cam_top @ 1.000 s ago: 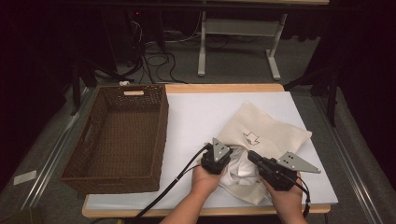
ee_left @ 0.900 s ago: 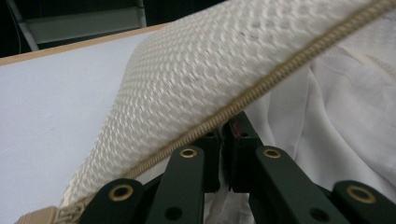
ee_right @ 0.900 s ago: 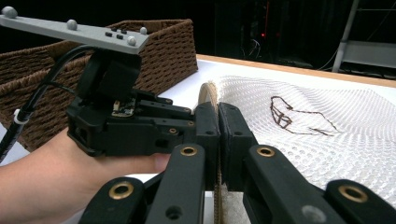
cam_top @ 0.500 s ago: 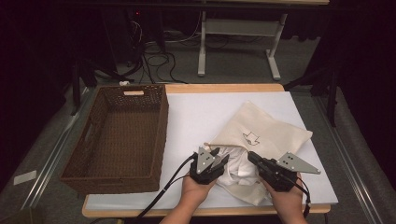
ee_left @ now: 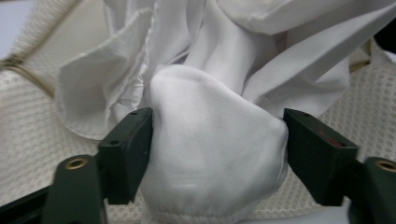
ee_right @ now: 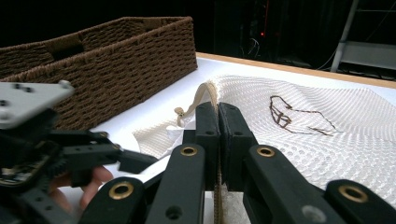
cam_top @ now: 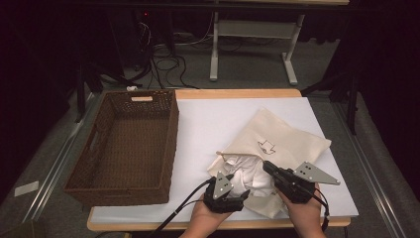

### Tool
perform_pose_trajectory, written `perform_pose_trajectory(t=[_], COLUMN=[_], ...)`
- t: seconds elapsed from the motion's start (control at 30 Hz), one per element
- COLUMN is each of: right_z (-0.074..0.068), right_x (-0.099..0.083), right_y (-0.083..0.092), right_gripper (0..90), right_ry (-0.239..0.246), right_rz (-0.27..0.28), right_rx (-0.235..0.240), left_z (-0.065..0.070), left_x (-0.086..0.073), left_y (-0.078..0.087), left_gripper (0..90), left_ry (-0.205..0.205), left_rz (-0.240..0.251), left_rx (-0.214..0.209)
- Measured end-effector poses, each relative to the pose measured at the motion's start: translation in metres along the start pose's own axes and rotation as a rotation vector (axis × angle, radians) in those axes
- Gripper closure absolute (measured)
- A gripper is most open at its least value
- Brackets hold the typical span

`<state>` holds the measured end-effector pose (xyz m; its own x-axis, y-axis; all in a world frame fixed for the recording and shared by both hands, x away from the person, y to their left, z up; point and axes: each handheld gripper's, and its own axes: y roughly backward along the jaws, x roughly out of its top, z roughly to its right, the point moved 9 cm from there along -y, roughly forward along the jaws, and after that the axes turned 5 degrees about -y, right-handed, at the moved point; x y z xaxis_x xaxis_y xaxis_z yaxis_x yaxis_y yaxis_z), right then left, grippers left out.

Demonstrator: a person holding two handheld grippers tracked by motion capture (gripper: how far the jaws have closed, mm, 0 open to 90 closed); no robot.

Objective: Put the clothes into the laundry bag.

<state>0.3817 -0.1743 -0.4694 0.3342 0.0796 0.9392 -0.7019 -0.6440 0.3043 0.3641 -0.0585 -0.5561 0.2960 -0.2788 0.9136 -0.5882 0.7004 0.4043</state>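
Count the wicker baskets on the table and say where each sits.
1. The wicker basket sits on the table's left side, left of the mesh bag; it also appears at upper left in the right gripper view.

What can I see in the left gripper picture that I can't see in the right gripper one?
The left gripper view alone shows a bunched white cloth bulging between that gripper's own open jaws. The right gripper view alone shows the wicker basket, the printed mark on the bag, the drawstring, and its own jaws pressed shut on the bag's edge, with the left gripper off to one side. Both share the cream mesh bag lying underneath.
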Motion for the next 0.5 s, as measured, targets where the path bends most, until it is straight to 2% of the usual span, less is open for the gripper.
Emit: perform_pose_trajectory(t=[0.03,0.1,0.17,0.2,0.27,0.33,0.37,0.4,0.43,0.5], right_z=[0.0,0.001,0.001,0.001,0.001,0.001,0.0,0.0,0.001,0.001], right_x=[0.0,0.0,0.001,0.0,0.001,0.0,0.0,0.0,0.0,-0.001], right_y=[0.0,0.0,0.001,0.001,0.001,0.001,0.001,0.001,0.0,0.0], right_gripper=[88.3,88.3,88.3,88.3,88.3,88.3,88.3,88.3,88.3,88.3], right_ry=[-0.002,-0.004,-0.005,-0.004,-0.004,-0.004,-0.006,-0.006,-0.006,-0.011], right_rz=[-0.001,0.003,0.004,0.004,0.004,0.004,0.003,0.003,0.002,0.001], right_rx=[0.0,-0.002,-0.003,-0.004,-0.003,-0.006,-0.003,-0.003,-0.005,-0.004], left_z=[-0.001,0.0,0.0,-0.001,-0.004,-0.009,-0.015,-0.015,-0.02,-0.023], left_x=[-0.002,-0.004,-0.004,-0.002,0.001,0.007,0.015,0.015,0.024,0.034], left_y=[-0.005,-0.009,-0.01,-0.012,-0.014,-0.018,-0.024,-0.024,-0.033,-0.044], left_gripper=[34.6,53.4,71.7,78.1,82.5,83.4,83.6,83.8,84.0,84.2], left_ry=[0.001,-0.004,-0.015,-0.034,-0.033,-0.009,-0.011,-0.011,-0.01,-0.011], left_rz=[-0.05,-0.09,-0.097,-0.094,-0.084,-0.068,-0.056,-0.056,-0.041,-0.032], left_rx=[-0.007,-0.021,-0.017,-0.011,0.001,0.016,0.035,0.035,0.062,0.075])
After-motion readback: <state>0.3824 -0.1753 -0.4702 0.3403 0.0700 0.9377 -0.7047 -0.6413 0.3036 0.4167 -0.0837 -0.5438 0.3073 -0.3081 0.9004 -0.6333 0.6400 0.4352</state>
